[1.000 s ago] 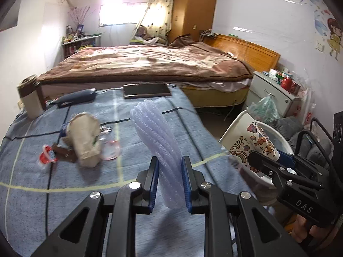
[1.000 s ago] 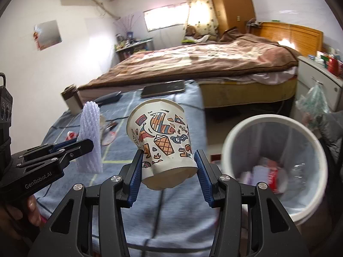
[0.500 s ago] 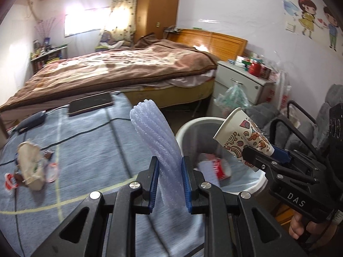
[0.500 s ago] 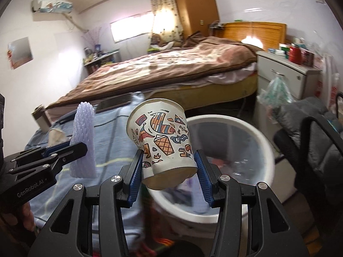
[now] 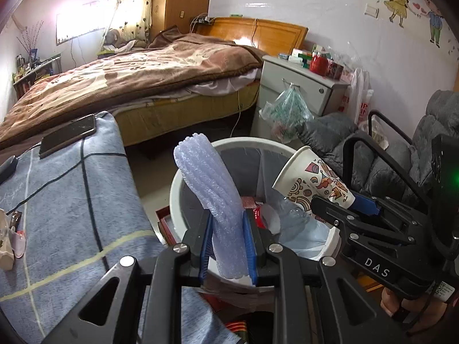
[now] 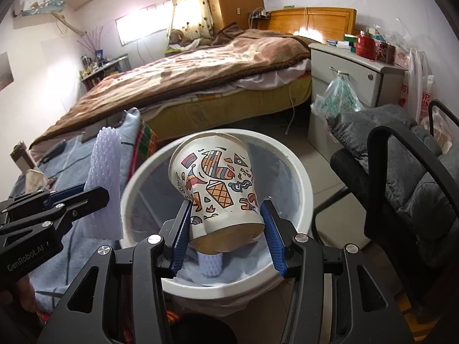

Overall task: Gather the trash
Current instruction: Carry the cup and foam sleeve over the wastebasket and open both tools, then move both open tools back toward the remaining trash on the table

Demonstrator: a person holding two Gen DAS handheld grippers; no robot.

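My left gripper (image 5: 228, 246) is shut on a pale purple foam net sleeve (image 5: 210, 195), which stands up between the blue pads over the near rim of a white trash bin (image 5: 176, 200). My right gripper (image 6: 226, 235) is shut on a patterned paper cup (image 6: 218, 183), tilted with its mouth away, held above the trash bin (image 6: 301, 177). The bin has a clear liner and holds red packaging and another foam piece. In the left wrist view the paper cup (image 5: 309, 183) hangs over the bin's right side. In the right wrist view the foam net sleeve (image 6: 103, 183) is at the bin's left.
A table with a blue checked cloth (image 5: 71, 200) lies left of the bin, with a phone (image 5: 68, 134) and leftover scraps (image 5: 11, 238) on it. A bed (image 5: 129, 80), a nightstand (image 5: 301, 86) and a grey padded chair (image 6: 401, 177) surround the bin.
Both grippers have swung right from over the table to over the trash bin, carrying the foam sleeve and the cup. Neither grip has altered.
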